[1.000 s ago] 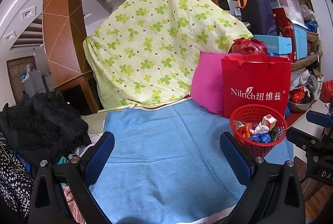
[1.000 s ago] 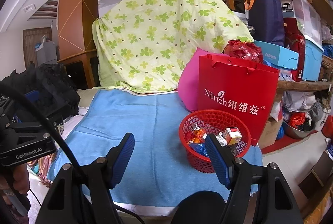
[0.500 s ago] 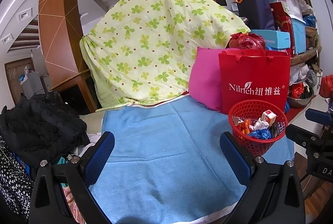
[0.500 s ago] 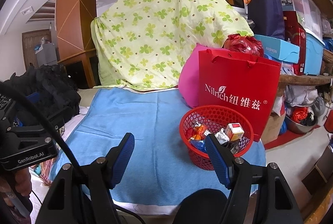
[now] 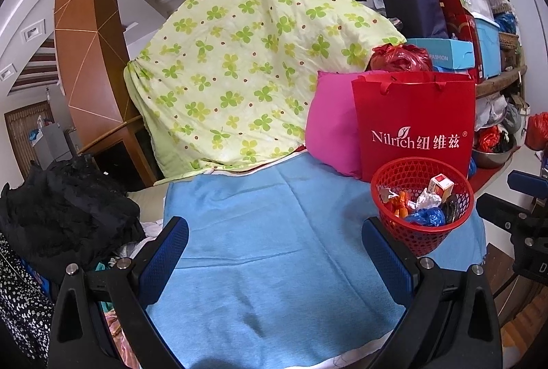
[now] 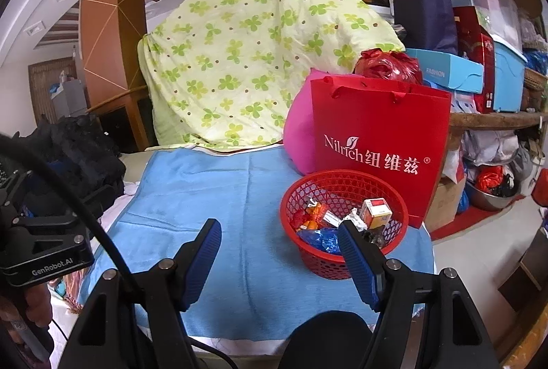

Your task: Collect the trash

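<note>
Both tools are empty: the left tool [image 5: 274, 257] and the right tool [image 6: 279, 261] each hold their blue pads wide apart over the blue cloth [image 5: 274, 232], with nothing between them.

The trash sits in the red basket [image 6: 344, 194], which stands on the right part of the cloth, just in front of the red bag [image 6: 380, 146]. Inside it lie a small red-and-white box [image 6: 376, 213], crumpled foil and paper, orange wrappers and a blue plastic scrap [image 6: 318, 237]. The open stretch of cloth shows no loose pieces in either view, so the collecting looks largely or wholly done. What may be left is a check of the edges, which the tools partly hide, or carrying the basket off.

The red bag reads "Nilrich" with 3 Chinese characters and a registered mark. A blue box [image 6: 448, 71] on the shelf behind says "FASHION". In the right wrist view, the body of the left tool carries "GenRobot.AI" [image 6: 51, 262]. Print on the small box is too small to read.
</note>
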`<state>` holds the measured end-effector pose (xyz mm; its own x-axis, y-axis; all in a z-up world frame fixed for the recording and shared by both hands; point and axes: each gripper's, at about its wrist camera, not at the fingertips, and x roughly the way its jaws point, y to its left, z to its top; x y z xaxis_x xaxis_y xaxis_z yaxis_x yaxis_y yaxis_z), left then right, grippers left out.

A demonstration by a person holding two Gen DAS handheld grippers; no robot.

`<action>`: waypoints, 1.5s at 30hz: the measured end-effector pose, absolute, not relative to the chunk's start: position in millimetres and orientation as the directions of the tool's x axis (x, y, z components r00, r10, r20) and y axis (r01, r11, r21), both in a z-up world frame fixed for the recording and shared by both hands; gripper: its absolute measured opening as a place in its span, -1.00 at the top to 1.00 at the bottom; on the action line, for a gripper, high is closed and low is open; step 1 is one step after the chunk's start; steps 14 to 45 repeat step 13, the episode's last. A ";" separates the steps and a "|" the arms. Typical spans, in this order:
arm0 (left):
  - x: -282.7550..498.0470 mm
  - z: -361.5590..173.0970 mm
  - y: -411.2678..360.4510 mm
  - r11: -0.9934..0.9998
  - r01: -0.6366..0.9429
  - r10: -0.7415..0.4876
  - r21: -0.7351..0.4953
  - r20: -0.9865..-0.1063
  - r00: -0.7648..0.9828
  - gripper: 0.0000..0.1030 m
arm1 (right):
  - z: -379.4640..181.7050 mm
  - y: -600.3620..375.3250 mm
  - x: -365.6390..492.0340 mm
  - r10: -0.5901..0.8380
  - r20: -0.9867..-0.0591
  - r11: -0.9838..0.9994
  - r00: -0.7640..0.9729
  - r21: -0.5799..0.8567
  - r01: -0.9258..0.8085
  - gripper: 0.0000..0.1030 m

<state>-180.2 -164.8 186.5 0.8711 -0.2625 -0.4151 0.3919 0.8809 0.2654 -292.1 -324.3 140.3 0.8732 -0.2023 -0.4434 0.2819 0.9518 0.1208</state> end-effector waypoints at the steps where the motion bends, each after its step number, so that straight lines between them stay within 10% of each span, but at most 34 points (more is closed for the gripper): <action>1: -179.0 185.6 -166.6 0.880 0.393 -0.261 0.267 -0.418 0.870 -0.96 | 139.3 -325.0 -291.2 -0.199 -0.445 0.953 0.873 0.120 0.278 -0.43; 45: -153.4 160.1 -185.0 0.852 0.463 -0.319 0.242 -0.461 0.828 -0.96 | 121.9 -345.3 -271.8 -0.236 -0.462 0.937 0.855 0.126 0.326 -0.43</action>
